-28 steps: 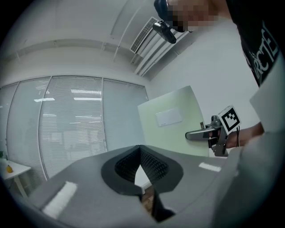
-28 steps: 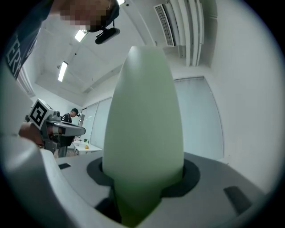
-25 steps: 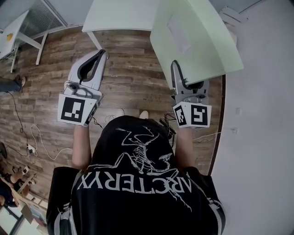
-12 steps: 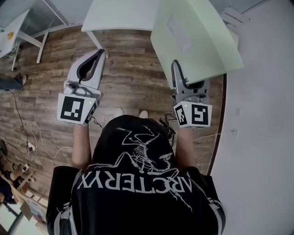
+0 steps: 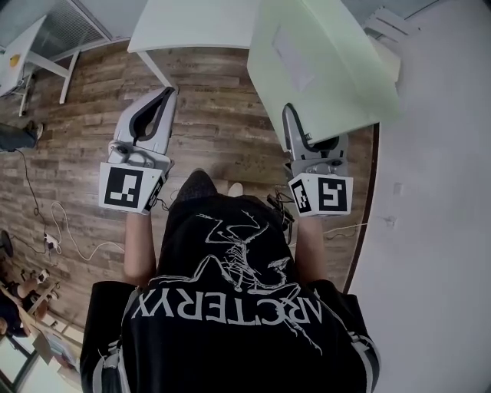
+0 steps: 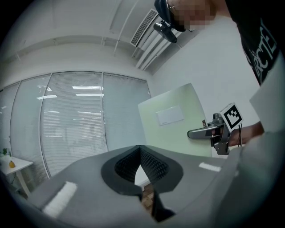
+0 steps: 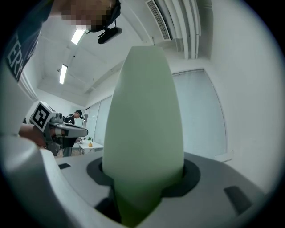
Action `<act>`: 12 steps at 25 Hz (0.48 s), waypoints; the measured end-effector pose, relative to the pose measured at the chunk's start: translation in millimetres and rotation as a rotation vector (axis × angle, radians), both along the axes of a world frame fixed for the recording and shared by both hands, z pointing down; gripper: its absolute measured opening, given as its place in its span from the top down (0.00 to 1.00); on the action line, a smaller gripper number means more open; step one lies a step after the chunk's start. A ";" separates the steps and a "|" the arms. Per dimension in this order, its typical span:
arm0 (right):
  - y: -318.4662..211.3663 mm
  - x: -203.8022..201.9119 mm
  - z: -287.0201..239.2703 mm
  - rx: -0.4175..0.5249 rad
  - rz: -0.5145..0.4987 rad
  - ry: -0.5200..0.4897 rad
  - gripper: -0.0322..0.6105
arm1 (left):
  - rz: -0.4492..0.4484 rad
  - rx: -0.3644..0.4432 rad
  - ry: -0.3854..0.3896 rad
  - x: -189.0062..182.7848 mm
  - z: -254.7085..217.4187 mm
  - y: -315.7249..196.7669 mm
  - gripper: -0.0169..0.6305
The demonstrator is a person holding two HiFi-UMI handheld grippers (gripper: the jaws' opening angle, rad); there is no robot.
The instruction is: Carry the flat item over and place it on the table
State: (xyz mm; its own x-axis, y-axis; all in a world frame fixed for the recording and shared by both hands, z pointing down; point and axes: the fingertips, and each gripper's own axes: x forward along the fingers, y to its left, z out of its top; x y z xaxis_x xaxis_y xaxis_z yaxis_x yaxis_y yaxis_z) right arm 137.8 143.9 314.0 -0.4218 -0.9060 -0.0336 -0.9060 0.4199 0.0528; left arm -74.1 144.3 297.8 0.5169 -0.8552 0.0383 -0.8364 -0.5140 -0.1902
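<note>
I'm clamping the pale green flat board [image 5: 322, 69] in my right gripper [image 5: 293, 123], left gripper [image 5: 166, 94] closed empty, aiming it level toward the white table [image 5: 199, 23].

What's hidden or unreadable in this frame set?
- White table: head view, cut off by the top edge; the green board overlaps its right end.
- Board's label: head and left gripper views, print too small.
- Right tongs: right gripper view, the board covers their inner faces.

wear: black short-sleeved T-shirt [image 5: 192, 338], white skeletal print, white lettering; left gripper [image 5: 169, 91] | right gripper [image 5: 288, 108]: grey shells, black-and-white marker cubes [image 5: 125, 188]
</note>
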 end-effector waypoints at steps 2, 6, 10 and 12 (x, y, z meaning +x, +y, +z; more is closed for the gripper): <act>-8.1 2.6 4.8 -0.012 0.000 -0.002 0.56 | -0.006 -0.005 0.005 2.6 1.8 -10.9 0.98; -36.9 -2.9 12.3 -0.030 -0.011 -0.007 0.56 | 0.005 -0.006 -0.004 1.9 4.8 -44.1 0.98; -84.8 -25.7 21.3 -0.036 -0.022 0.011 0.56 | -0.002 -0.027 0.008 -19.9 19.9 -96.8 0.98; -117.9 -38.4 21.0 -0.031 -0.019 0.015 0.56 | 0.001 -0.033 0.008 -32.2 24.6 -132.1 0.98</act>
